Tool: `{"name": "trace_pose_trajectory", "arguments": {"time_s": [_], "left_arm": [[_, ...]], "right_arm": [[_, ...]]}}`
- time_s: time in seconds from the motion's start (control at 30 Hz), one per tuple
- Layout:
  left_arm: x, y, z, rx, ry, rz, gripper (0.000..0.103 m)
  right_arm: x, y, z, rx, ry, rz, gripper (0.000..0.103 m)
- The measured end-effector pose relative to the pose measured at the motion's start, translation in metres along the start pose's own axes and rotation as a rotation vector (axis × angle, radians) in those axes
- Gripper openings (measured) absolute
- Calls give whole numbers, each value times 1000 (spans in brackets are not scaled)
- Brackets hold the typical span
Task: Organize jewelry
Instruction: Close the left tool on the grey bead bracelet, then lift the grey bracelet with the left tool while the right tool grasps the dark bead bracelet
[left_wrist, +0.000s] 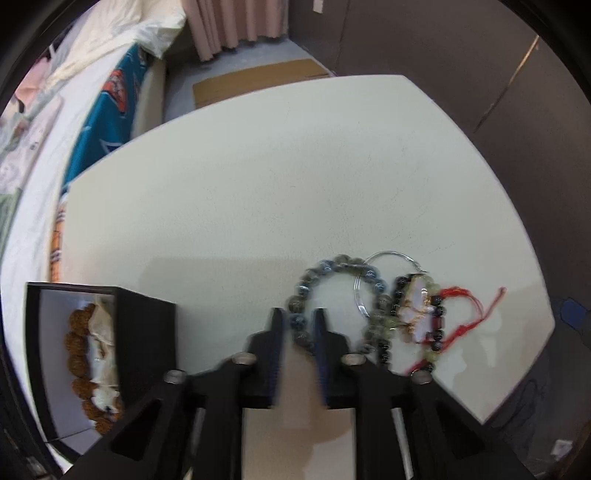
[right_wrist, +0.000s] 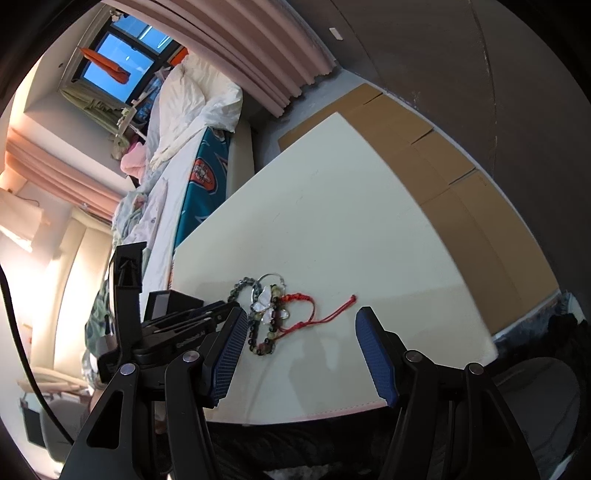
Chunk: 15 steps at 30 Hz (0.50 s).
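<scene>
Left gripper narrowly pinched on the grey bead bracelet — right gripper wide apart, empty.

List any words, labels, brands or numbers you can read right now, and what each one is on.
No text can be read in either view.
Teal blanket on the bed: its orange round patch carries lettering, too blurred to read.
Black box, bracelets, table, cardboard: no writing visible.
Left gripper and right gripper: no markings legible.
</scene>
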<state>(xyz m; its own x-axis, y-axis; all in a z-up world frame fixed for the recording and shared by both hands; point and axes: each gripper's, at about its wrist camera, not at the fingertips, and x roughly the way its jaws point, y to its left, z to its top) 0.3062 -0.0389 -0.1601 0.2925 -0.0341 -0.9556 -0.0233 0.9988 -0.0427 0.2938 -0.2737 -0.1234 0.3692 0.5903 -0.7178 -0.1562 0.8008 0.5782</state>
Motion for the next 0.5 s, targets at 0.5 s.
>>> {"name": "trace_pose_trajectory", "arguments": {"time_s": [0.5], "left_arm": [[-77, 9, -7, 6, -154, -128, 8]], "right_arm": [[63, 17, -2, -2, 138, 54, 21]]}}
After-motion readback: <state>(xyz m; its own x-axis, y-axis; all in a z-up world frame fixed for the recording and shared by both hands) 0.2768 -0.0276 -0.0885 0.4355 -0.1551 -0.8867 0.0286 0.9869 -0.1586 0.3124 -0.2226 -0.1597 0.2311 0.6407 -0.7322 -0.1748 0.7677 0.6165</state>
